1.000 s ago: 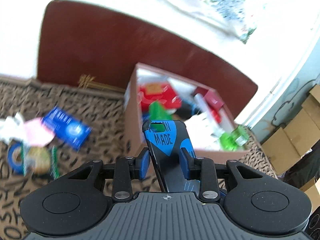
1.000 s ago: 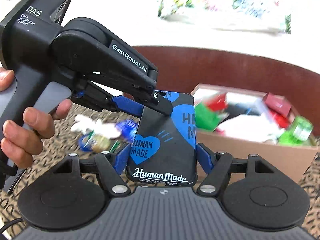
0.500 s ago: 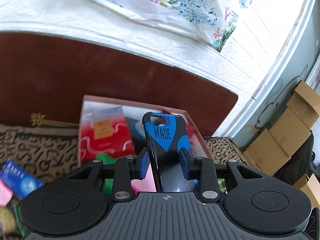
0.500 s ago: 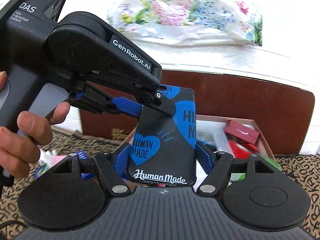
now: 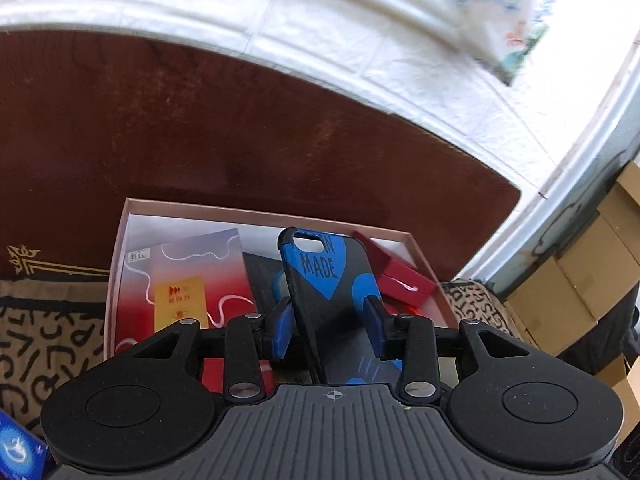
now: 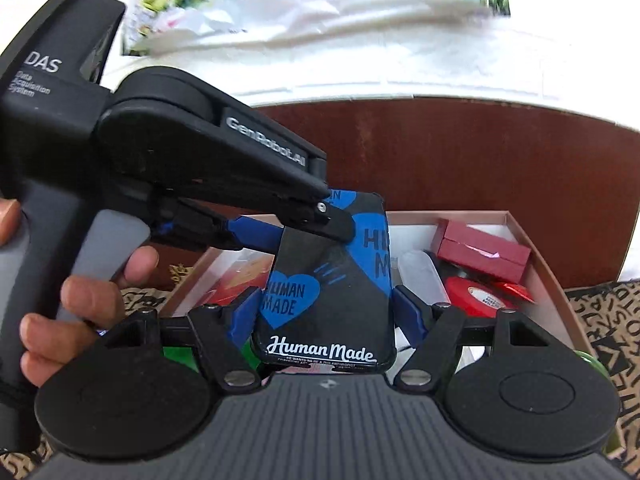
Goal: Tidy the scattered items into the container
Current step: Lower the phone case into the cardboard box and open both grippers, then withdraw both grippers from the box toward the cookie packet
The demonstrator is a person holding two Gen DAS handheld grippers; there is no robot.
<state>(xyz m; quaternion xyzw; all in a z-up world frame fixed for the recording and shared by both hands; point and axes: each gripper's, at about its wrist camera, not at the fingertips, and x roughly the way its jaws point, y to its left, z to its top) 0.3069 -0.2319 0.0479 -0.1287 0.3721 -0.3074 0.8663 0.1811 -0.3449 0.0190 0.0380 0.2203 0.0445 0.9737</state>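
Both grippers over box (image 5: 120, 240): left gripper (image 5: 330, 322) clamps phone case (image 5: 324, 280), right gripper (image 6: 324, 316) pinches its lower end. Letter-print cloth (image 5: 44, 332) under box, brown headboard (image 5: 240, 128) behind, cartons (image 5: 580, 280) right of box.

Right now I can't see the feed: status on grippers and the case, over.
Left gripper and right gripper both shut on phone case. Case held above open box. Box crowded: red gift box, red tape roll.

both hand-held grippers (image 6: 325, 312) clamp phone case (image 6: 326, 300) above box (image 6: 536, 248).
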